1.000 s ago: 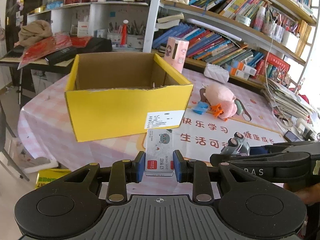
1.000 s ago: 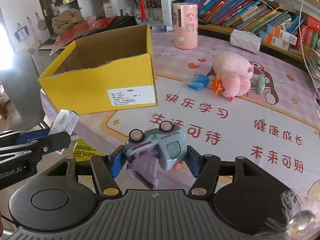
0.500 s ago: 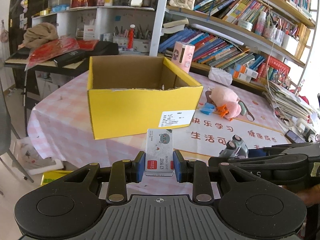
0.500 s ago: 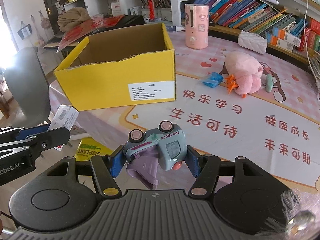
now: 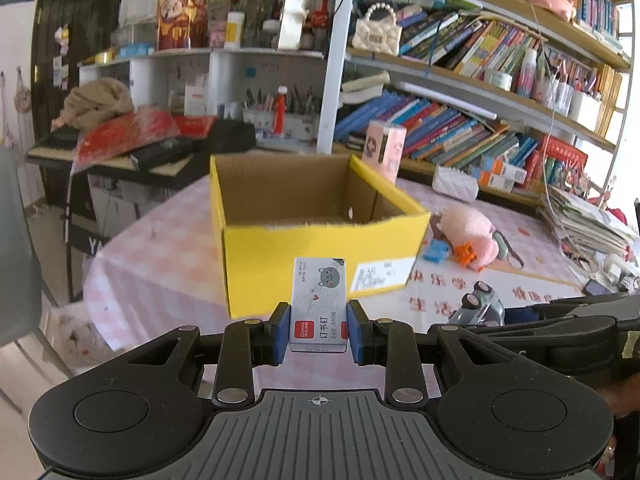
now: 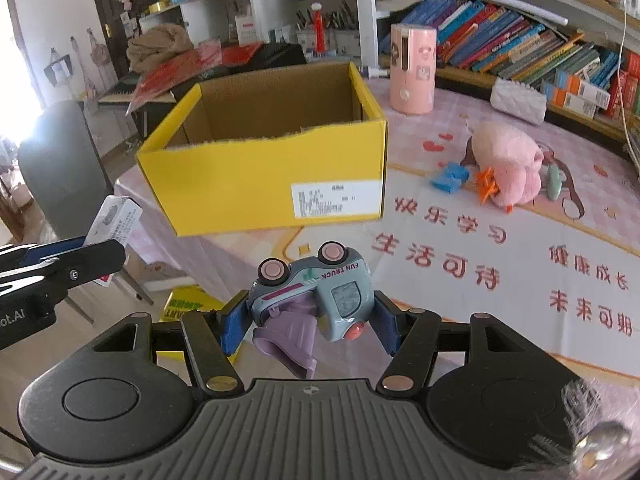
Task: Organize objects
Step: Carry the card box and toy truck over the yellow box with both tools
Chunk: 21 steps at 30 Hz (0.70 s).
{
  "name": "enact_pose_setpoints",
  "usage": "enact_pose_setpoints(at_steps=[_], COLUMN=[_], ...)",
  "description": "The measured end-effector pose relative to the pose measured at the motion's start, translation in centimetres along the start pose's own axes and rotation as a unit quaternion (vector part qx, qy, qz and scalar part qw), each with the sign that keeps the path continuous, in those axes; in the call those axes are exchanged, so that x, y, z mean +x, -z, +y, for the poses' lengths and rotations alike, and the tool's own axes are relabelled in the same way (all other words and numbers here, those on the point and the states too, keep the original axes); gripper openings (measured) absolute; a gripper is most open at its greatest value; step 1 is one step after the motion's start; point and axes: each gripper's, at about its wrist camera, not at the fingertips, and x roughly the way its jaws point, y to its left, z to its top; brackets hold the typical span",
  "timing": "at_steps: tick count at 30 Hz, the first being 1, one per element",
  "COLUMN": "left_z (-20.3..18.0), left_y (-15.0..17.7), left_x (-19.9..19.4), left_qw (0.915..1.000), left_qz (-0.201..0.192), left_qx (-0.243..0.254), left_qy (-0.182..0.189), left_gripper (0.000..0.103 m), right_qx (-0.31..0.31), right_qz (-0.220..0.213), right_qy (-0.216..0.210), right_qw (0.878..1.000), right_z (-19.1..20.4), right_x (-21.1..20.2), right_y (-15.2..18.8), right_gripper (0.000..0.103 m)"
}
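Left gripper [image 5: 319,331]: jaws clamped tight on the staple box [image 5: 319,305], held upright above the table edge.
Right gripper [image 6: 308,326]: jaws half spread, gripping the toy truck [image 6: 310,292], wheels up.
Change: both hands have drawn back slightly; the yellow box [image 6: 264,184] now looks further off than a second ago.
Yellow box: open, apparently empty.
Meaning: both items carried, neither dropped in yet.
Far: pink plush [image 6: 506,168] still loose on the table.

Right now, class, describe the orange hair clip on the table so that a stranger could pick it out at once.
Start at the open yellow box on the pink tablecloth, then look right to the pink plush toy lying on its side. The orange hair clip lies against the plush's near side, with a blue clip just left of it; its bright orange spiky teeth set it apart.
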Motion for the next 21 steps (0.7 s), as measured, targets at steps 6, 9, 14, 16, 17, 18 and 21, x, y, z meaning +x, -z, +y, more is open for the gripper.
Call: enact_pose_setpoints(at_steps=[6, 9, 14, 16, 17, 18, 21], left_z=[0.1, 0.1, 0.1, 0.1, 0.1, 0.1, 0.4], left_y=[-2.5, -3.6, -5.1, -5.6, -5.9, -6.1, -6.9], left_x=[0.5, 1.2, 2.6, 3.4, 3.8, 4.4, 5.9], left_qw=[0.9994, 0.9989, 0.9984, 0.9985, 0.9985, 0.9986, 0.9987], left_qz=[-0.034, -0.046, -0.055, -0.054, -0.053, -0.052, -0.048], left_qx=[0.007, 0.012, 0.011, 0.013, 0.014, 0.014, 0.008], left_qy=[0.004, 0.003, -0.001, -0.003, -0.005, -0.007, -0.015], left_gripper=[0.028, 0.028, 0.028, 0.028, 0.028, 0.028, 0.028], right_qx=[-0.003, -0.002, -0.014, -0.015, -0.015, -0.017, -0.023], right_qz=[-0.044, -0.065, -0.091, -0.095, -0.095, -0.095, -0.094], right_qy=[0.004, 0.003, -0.003, -0.007, -0.009, -0.012, -0.019], right_qw=[0.999, 0.998, 0.996, 0.995, 0.995, 0.995, 0.995], right_z=[0.0, 0.0, -0.1, -0.3, -0.4, -0.5, -0.7], right_x=[-0.6, -0.5, 0.2, 1.0, 1.4, 1.9, 3.3], right_y=[-3.0, -4.8, -7.8, -8.9, -9.3, -9.9, -11.3], right_gripper=[0.06, 0.06, 0.06, 0.06, 0.06, 0.06, 0.06])
